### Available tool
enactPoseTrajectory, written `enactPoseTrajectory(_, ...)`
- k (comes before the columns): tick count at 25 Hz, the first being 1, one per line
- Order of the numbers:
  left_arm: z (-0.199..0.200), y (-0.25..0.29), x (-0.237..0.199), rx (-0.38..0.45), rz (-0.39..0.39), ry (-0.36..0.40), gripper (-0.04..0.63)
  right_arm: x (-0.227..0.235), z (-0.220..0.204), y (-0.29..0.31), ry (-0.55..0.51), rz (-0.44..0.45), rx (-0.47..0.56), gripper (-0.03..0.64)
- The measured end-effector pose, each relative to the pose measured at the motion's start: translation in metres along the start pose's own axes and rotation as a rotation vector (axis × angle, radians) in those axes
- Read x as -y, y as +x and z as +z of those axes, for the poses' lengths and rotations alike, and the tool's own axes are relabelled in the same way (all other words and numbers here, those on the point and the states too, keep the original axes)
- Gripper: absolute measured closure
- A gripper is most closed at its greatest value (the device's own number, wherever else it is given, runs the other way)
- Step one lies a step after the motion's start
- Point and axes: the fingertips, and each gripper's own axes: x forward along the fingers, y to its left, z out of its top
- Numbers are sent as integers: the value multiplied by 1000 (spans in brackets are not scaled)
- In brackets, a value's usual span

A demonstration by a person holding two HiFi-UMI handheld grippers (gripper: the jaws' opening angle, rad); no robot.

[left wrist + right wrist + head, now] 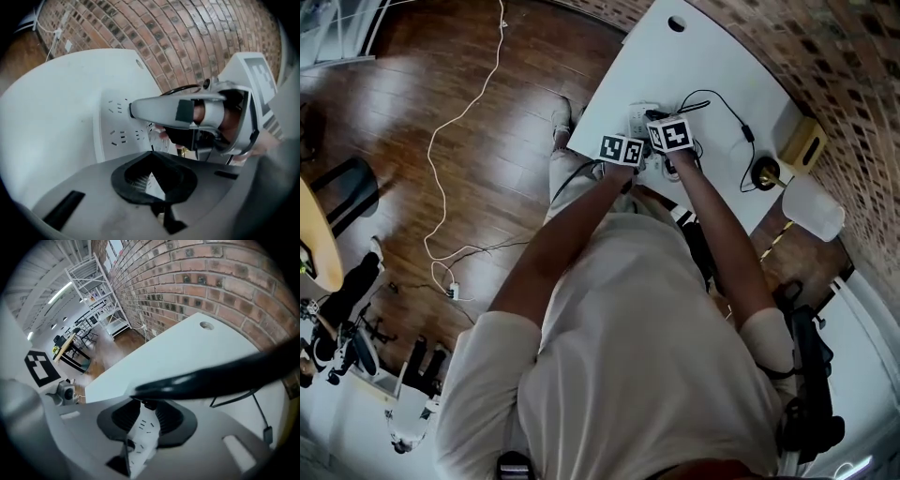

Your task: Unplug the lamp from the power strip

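Observation:
The white power strip (645, 120) lies on the white table (712, 66), and both grippers are down on it. The lamp has a brass base (766, 174) and a white shade (813, 208). Its black cord (724, 105) loops back to the strip. My left gripper (630, 165) rests on the strip (119, 126) with its jaws nearly together and nothing held. My right gripper (670, 161) stands over the strip with a gap between its jaws. The black cord (211, 376) ends in a small dark plug top (149, 403) at the far end of that gap. No pad is seen pressing on it.
A brick wall (853, 56) runs behind the table. A tan box (803, 142) sits by the lamp, and there is a cable hole (676, 23) at the table's far end. A white cable (450, 159) trails over the wooden floor. A black chair (811, 375) stands at the right.

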Motion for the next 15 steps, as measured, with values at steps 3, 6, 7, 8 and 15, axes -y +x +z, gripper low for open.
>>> enactPoseTrajectory(3, 0, 1, 0, -15, 15, -8, 592, 3, -1, 3, -9, -12, -11, 531)
enactPoseTrajectory(6, -6, 5, 3, -68, 79, 116, 592, 3, -2, 2, -13, -4, -20, 531)
enactPoseTrajectory(7, -9, 6, 4, -80, 103, 171, 592, 3, -3, 2, -16, -1, -26, 534)
enactPoseTrajectory(8, -10, 6, 4, -83, 124, 218, 592, 3, -3, 2, -18, 1, -34, 537)
enactPoseTrajectory(15, -11, 8, 3, -41, 166, 317, 595, 5, -3, -1, 7, 16, -59, 548)
